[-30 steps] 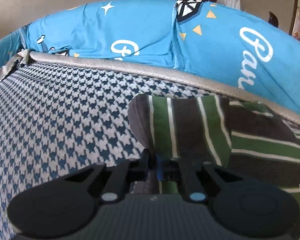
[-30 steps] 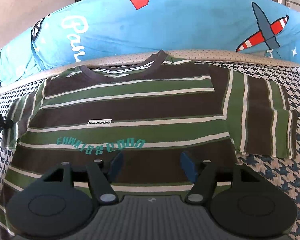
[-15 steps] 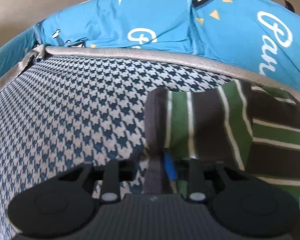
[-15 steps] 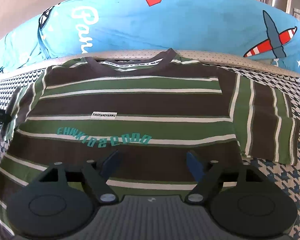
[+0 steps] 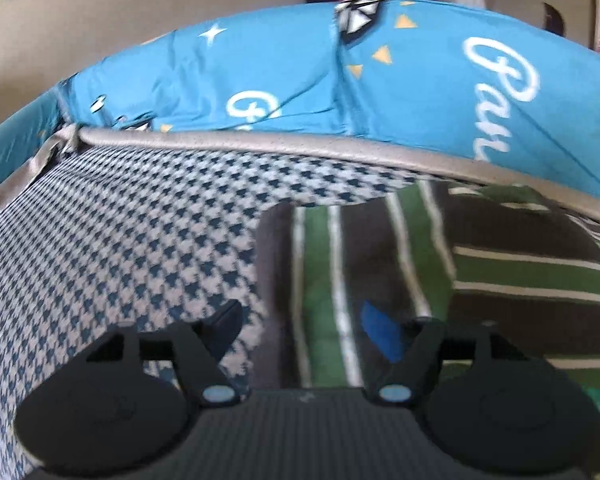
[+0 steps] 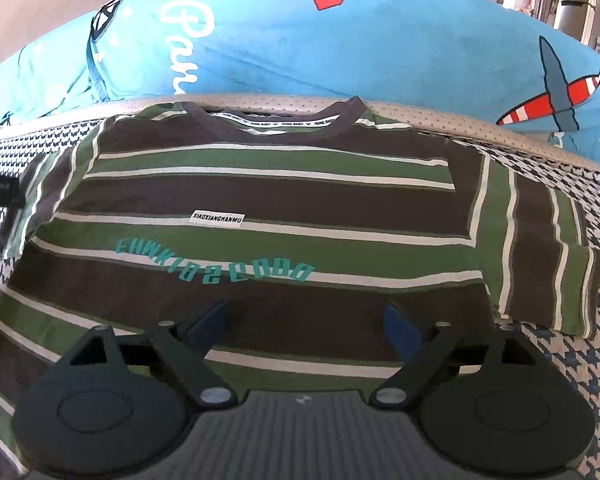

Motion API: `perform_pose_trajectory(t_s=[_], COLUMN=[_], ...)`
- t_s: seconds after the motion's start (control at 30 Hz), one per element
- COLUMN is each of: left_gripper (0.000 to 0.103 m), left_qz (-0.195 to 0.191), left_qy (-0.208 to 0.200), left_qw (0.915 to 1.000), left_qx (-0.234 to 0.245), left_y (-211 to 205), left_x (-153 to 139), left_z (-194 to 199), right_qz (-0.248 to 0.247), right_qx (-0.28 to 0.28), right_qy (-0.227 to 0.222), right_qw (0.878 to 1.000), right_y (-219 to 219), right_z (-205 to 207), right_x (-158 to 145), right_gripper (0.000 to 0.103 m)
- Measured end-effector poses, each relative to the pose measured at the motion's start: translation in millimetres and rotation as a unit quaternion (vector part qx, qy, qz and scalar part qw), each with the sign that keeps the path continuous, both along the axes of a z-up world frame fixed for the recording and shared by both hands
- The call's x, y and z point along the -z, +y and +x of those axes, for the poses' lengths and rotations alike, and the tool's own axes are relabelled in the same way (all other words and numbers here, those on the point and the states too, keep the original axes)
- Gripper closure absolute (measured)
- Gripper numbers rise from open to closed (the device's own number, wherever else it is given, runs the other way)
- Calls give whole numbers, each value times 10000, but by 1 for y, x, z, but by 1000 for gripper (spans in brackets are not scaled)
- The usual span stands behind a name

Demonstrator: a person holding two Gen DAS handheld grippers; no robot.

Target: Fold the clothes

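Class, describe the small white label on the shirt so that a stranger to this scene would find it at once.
Start at the big blue printed cushion, then drop to the brown, green and white striped T-shirt spread flat on the blue-and-white houndstooth cover below it. On the chest sits a small white rectangular label with black capitals, just above the arched teal lettering, the shirt's only white patch.

Bright daylight, even, soft shadows only. Left wrist view smeared by motion blur — shirt (image 5: 380, 264) stripes soft. Right wrist view sharp. Strong fisheye bending at edges — dark corners, mattress edge (image 6: 480, 120) bowed.
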State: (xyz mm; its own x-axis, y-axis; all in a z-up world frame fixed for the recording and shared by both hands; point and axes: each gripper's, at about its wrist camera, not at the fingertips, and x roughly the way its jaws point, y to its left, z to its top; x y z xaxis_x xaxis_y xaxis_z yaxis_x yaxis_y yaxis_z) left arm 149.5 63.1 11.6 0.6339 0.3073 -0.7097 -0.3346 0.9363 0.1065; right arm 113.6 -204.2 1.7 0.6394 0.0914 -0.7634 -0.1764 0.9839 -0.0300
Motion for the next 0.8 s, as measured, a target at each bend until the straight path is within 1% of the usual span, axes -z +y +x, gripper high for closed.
perform_pose_trajectory(t_s=[0.1, 0.17, 0.3, 0.4, 0.47, 0.53, 0.6, 0.67, 0.8], left_gripper=[30, 28, 26, 21, 18, 15, 11, 0, 0], left_qz=[-98, -134, -74, 35, 80, 137, 254, 329, 204], left_qy=[10, 31, 61, 125, 217, 282, 265, 288, 306], left_qw=[9994, 9985, 9958, 9922, 9899, 9885, 9882, 9887, 9902], left_qx=[322, 524, 915, 1239, 1399, 1477, 1484, 1437, 1349], left_y=[-12, -20, -42, -60, -69, -75, -79, -80, -75], left_x=[2, 3, 5, 7, 11, 14, 16, 18, 21], left_z=[-1, -1, -7, -10, -12, -13, -13, -12, -11], right_qz=[-3, 85, 161, 218, 119, -63, -110, -78, -110], right_qx=[-15, 11, 219, 337, 313, 239, 224, 232, 207], right_qy=[-16, -19, -87, -42, -39, -49, -66, -67, -94], right_qw=[10000, 10000, 9996, 9992, 9994, 9997, 9997, 9997, 9997], right_y=[0, -3, -12, -16, -14, -9, -7, -8, -6], right_z=[0, 0, 3, 5, 5, 5, 5, 6, 7], right_x=[0, -2, -6, -4, -3, -1, 0, 1, 4], right_gripper=[14, 14, 15, 14, 14, 13, 12, 10, 4])
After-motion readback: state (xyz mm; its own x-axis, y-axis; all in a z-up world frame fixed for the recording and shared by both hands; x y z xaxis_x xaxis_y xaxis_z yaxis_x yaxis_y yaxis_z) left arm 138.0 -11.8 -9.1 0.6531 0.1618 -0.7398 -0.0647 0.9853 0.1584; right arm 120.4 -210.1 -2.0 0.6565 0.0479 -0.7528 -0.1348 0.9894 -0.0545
